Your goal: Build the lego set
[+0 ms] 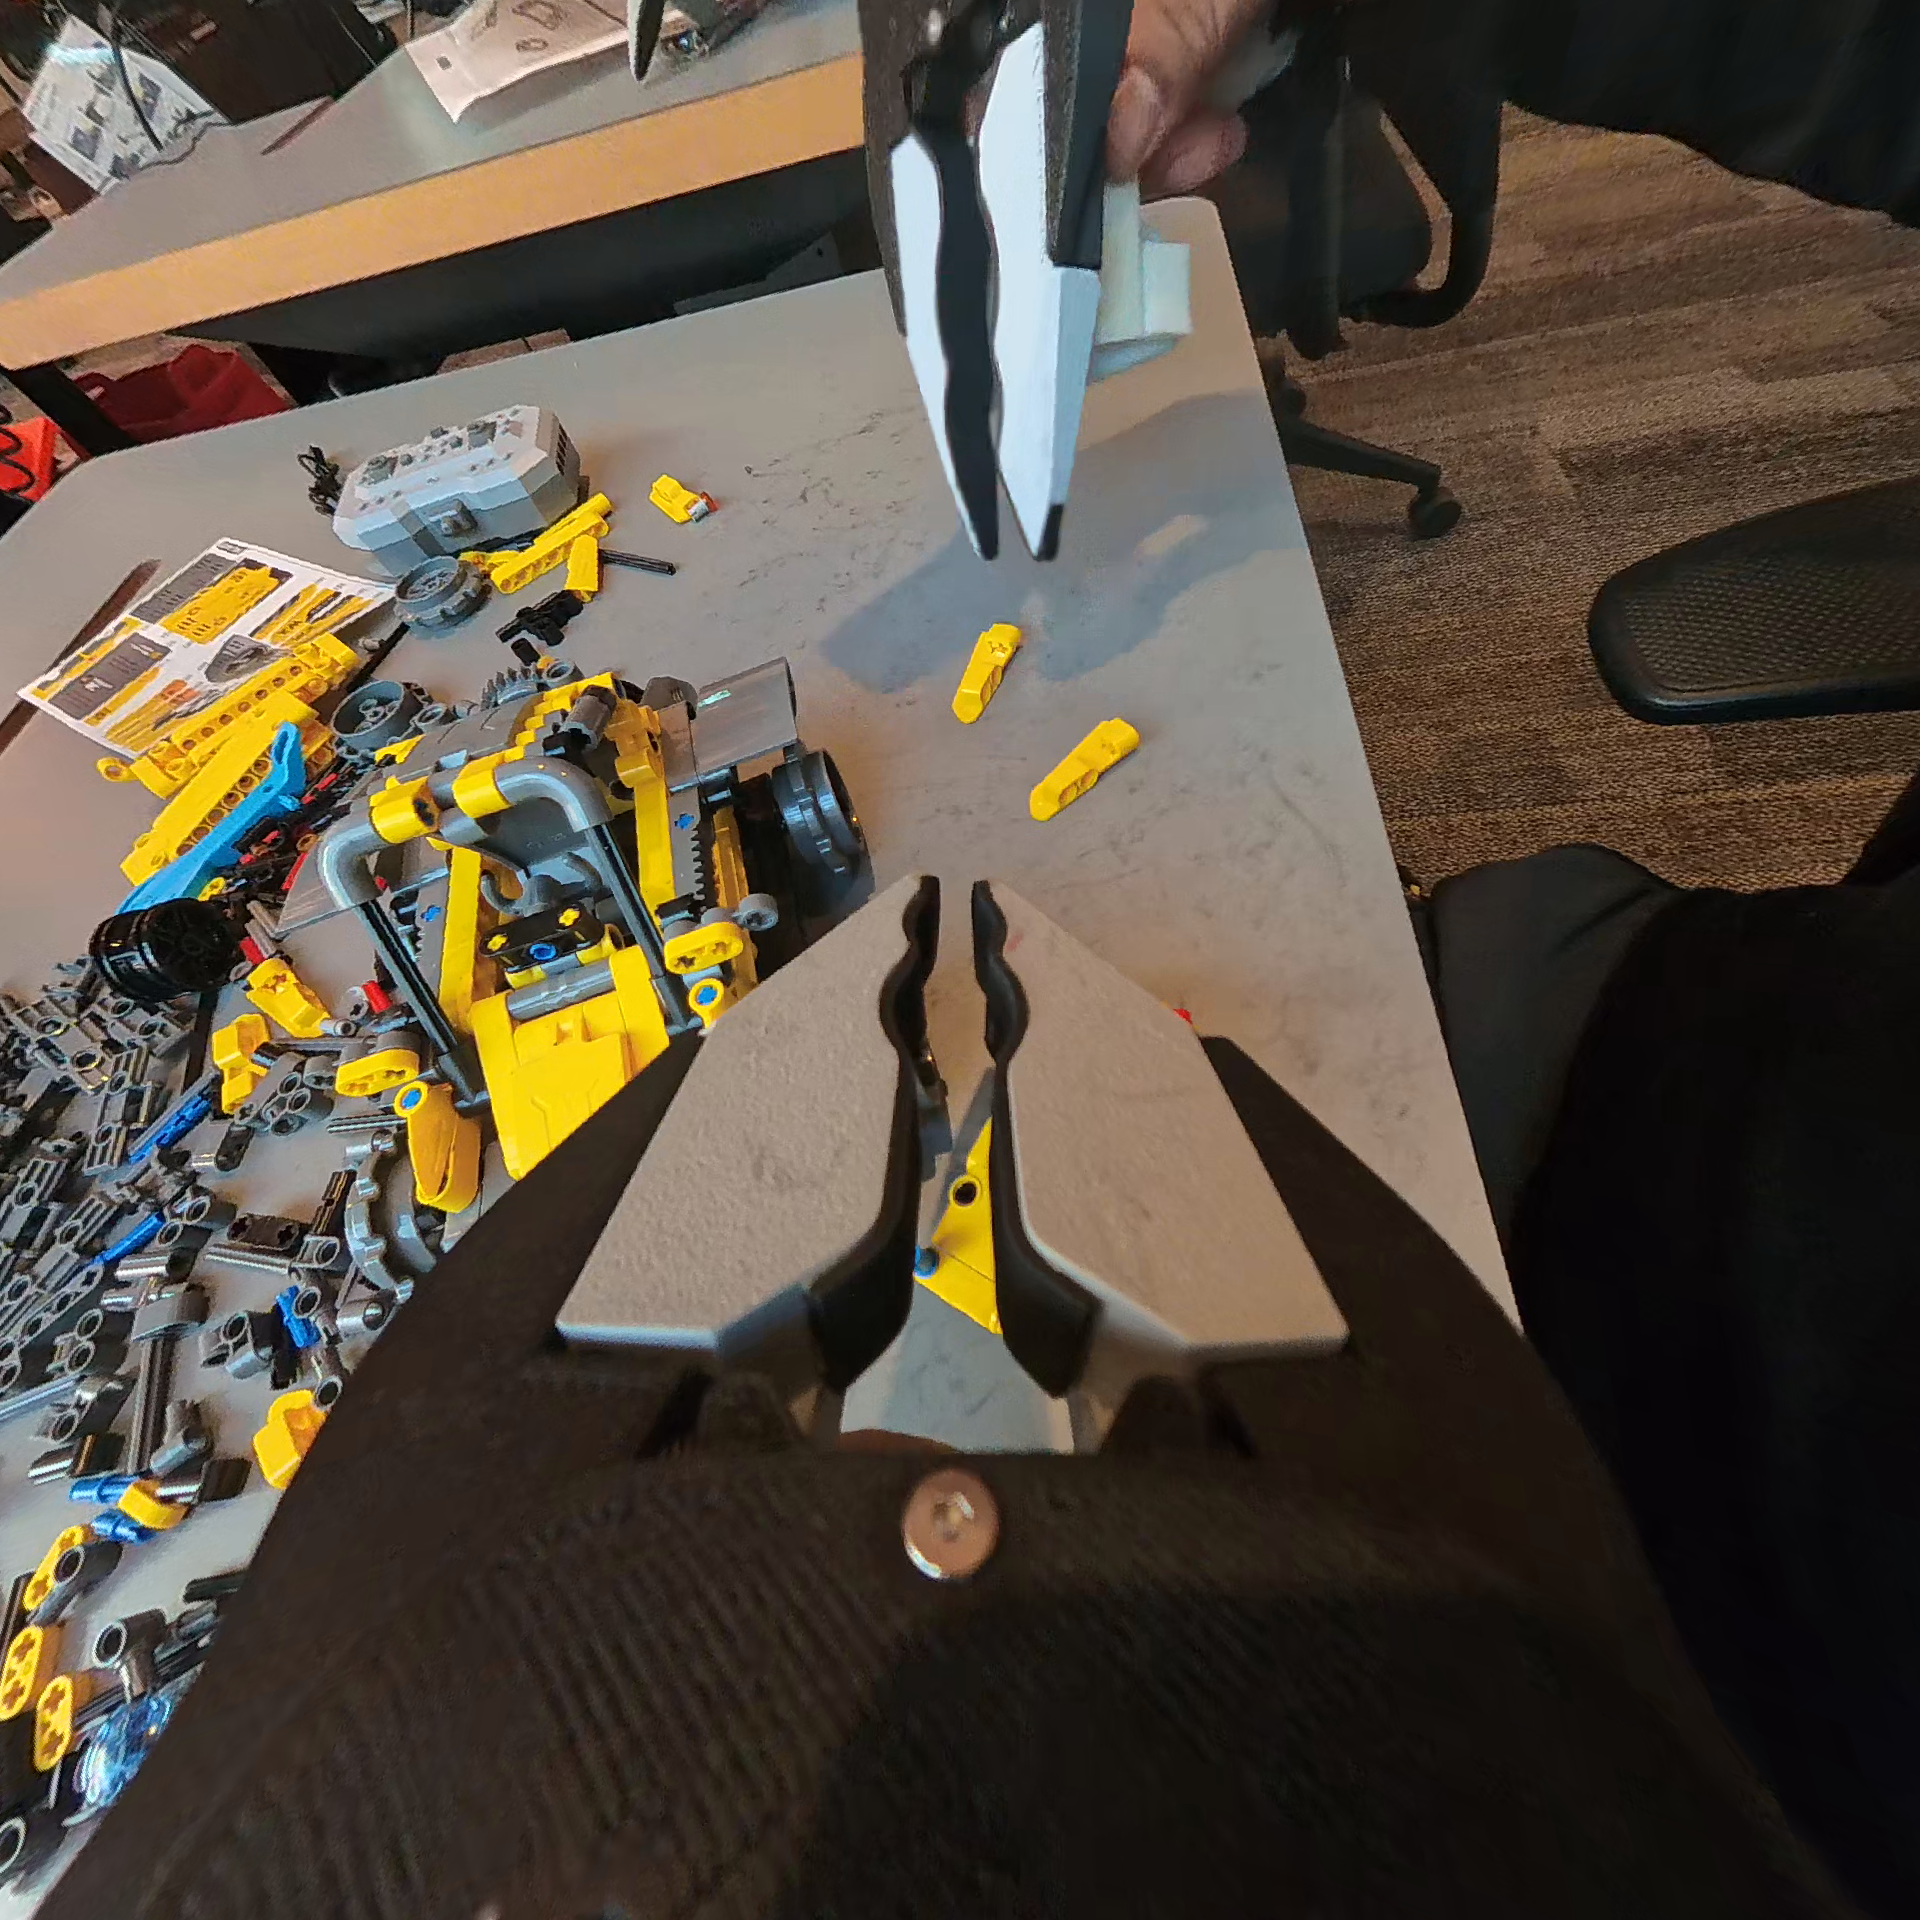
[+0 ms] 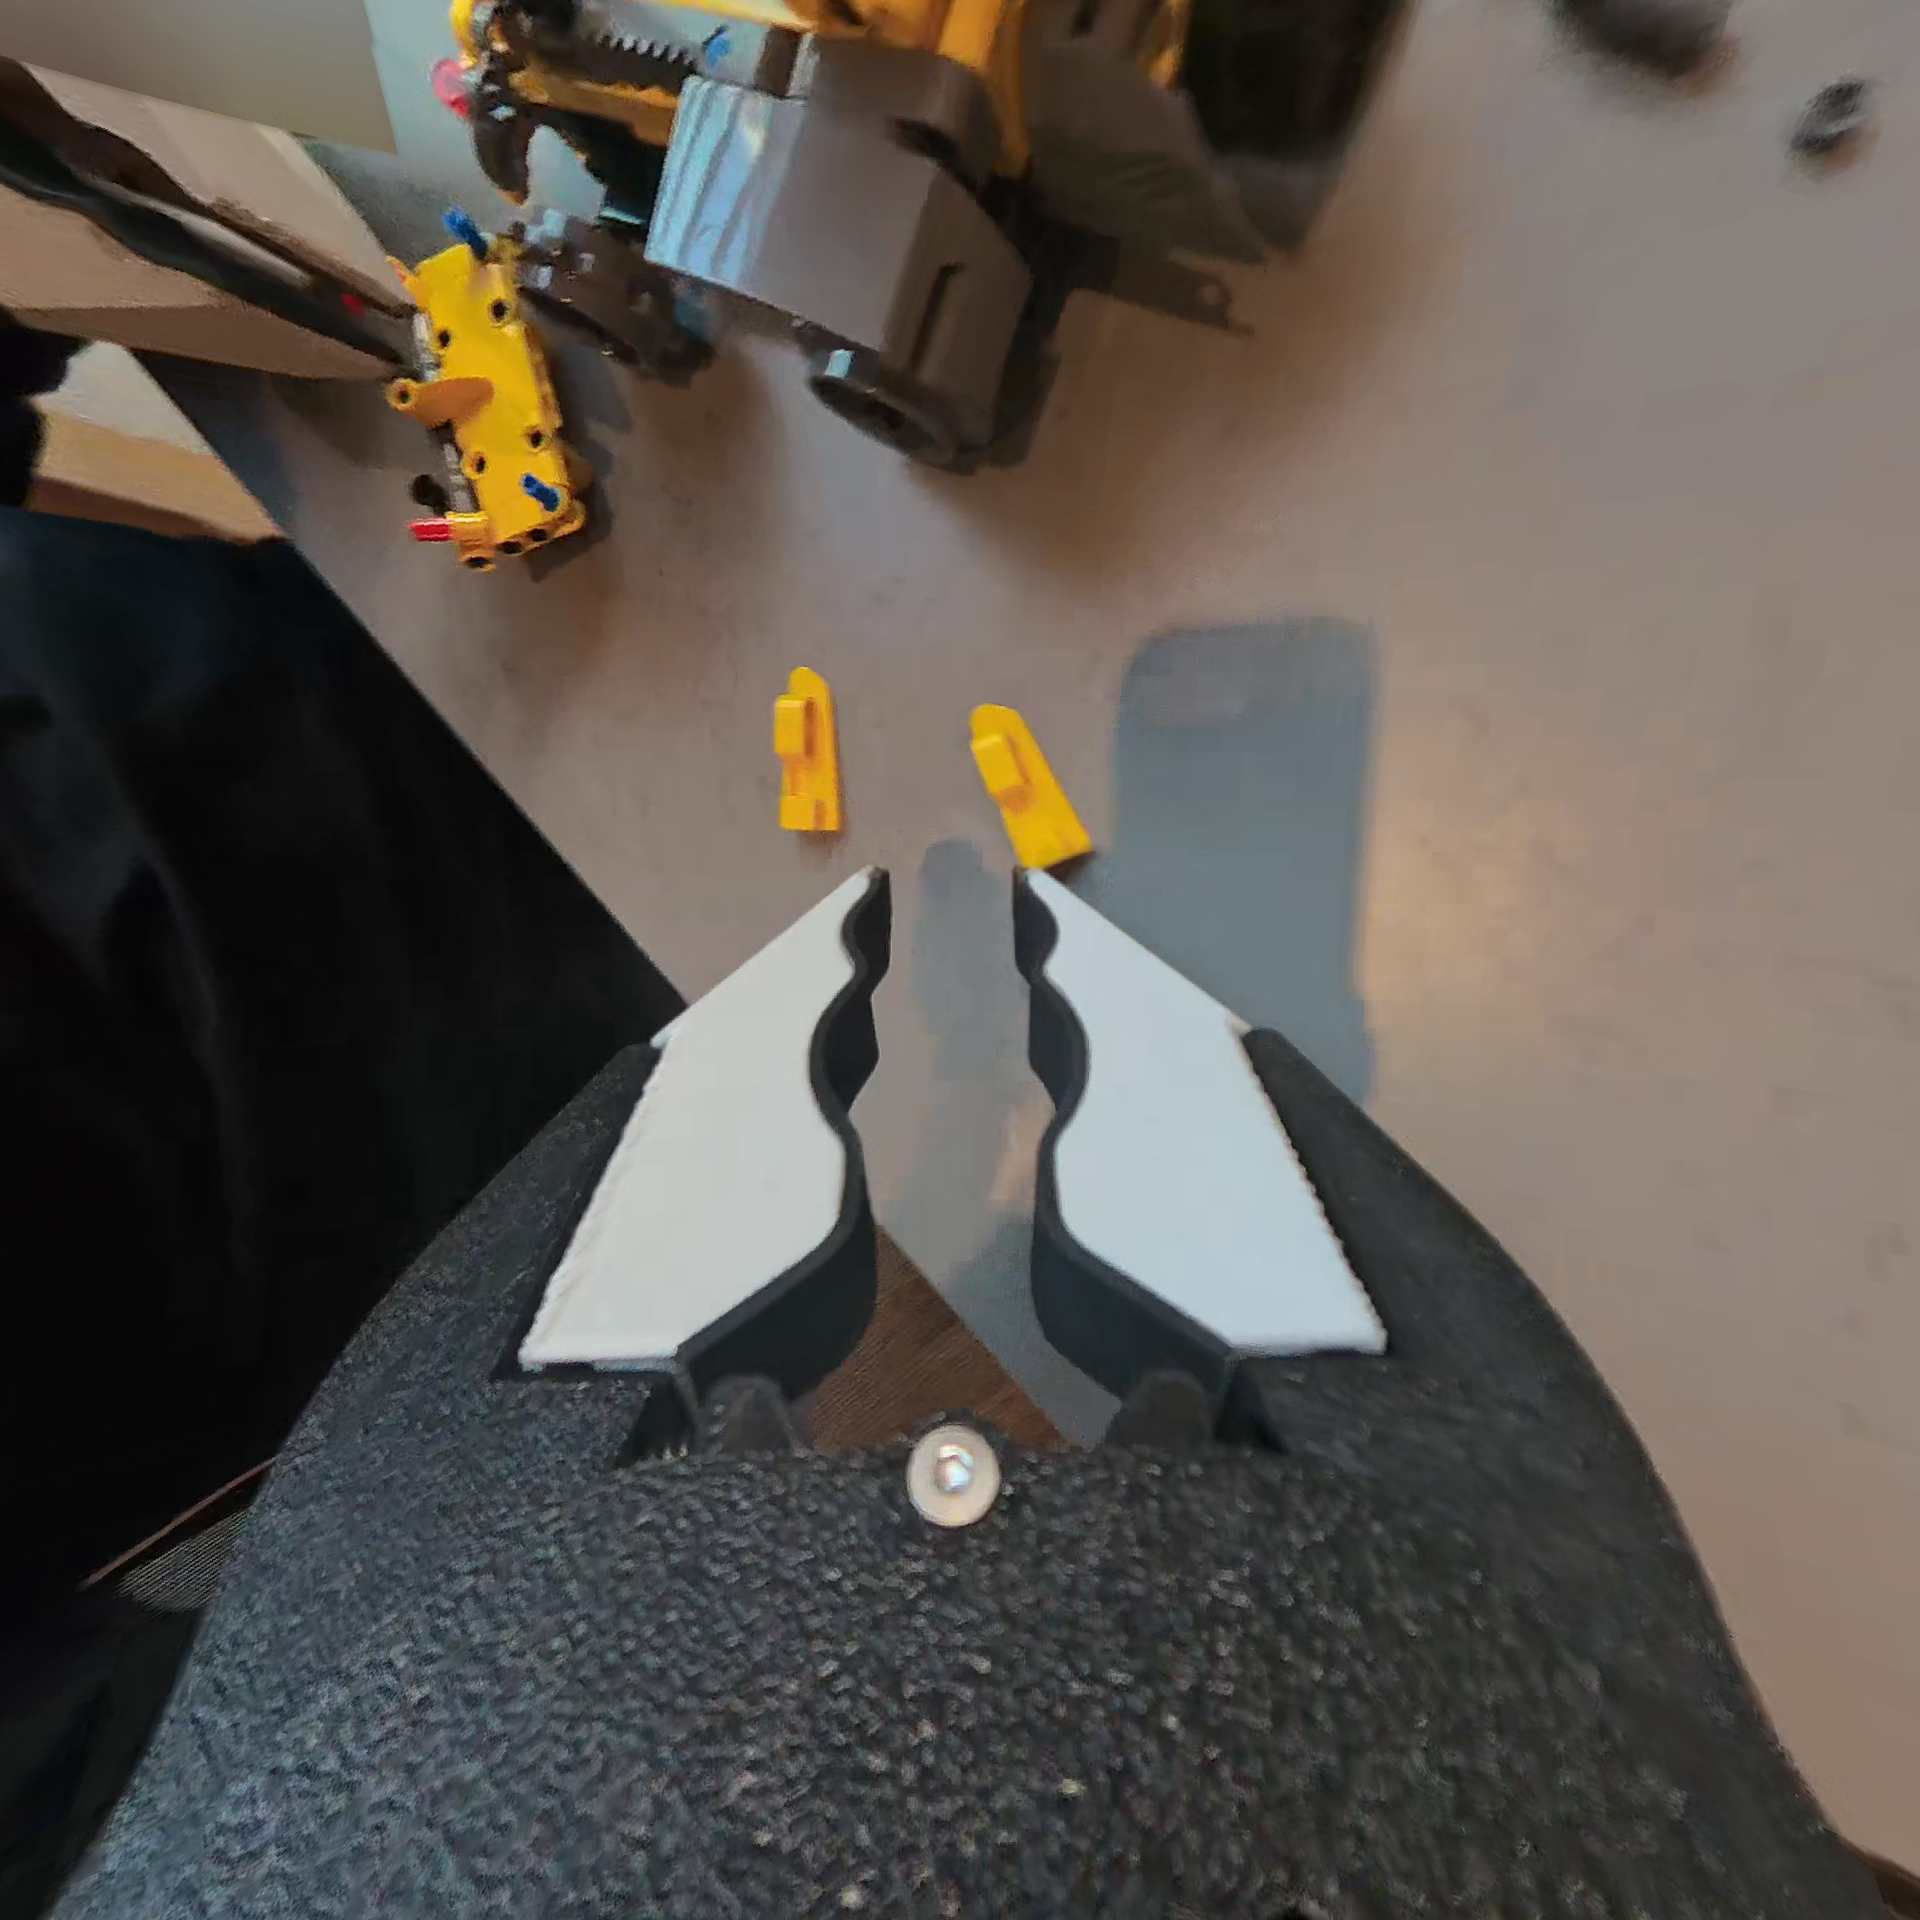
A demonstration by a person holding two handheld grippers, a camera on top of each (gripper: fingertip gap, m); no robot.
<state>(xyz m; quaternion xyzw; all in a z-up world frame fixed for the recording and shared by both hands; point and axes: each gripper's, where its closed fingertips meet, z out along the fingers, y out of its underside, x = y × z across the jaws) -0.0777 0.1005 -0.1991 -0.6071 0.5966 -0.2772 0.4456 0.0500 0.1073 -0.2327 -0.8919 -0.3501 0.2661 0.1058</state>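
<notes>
My left gripper (image 1: 951, 891) is at the near table edge with its jaws almost together, shut on a small yellow and grey brick assembly (image 1: 964, 1195) seen through the gap. The right wrist view shows that assembly (image 2: 483, 416) at the left gripper's fingertips (image 2: 400, 312). My right gripper (image 2: 951, 878) is open and empty, pointing down just above the grey table (image 1: 1195, 935). Two small yellow pieces (image 2: 808, 753) (image 2: 1023, 784) lie right ahead of its tips. It also shows in the left wrist view (image 1: 1018, 545), above those pieces (image 1: 987, 670) (image 1: 1083, 769).
A half-built yellow and grey brick vehicle (image 1: 561, 894) (image 2: 831, 208) stands left of the grippers. Loose grey, yellow and blue parts (image 1: 125, 1195), an instruction sheet (image 1: 197, 644) and a grey hub block (image 1: 457, 483) lie farther left. Office chairs (image 1: 1756, 613) stand past the table's right edge. One gripper's finger ends stand about 15 centimetres off the other's.
</notes>
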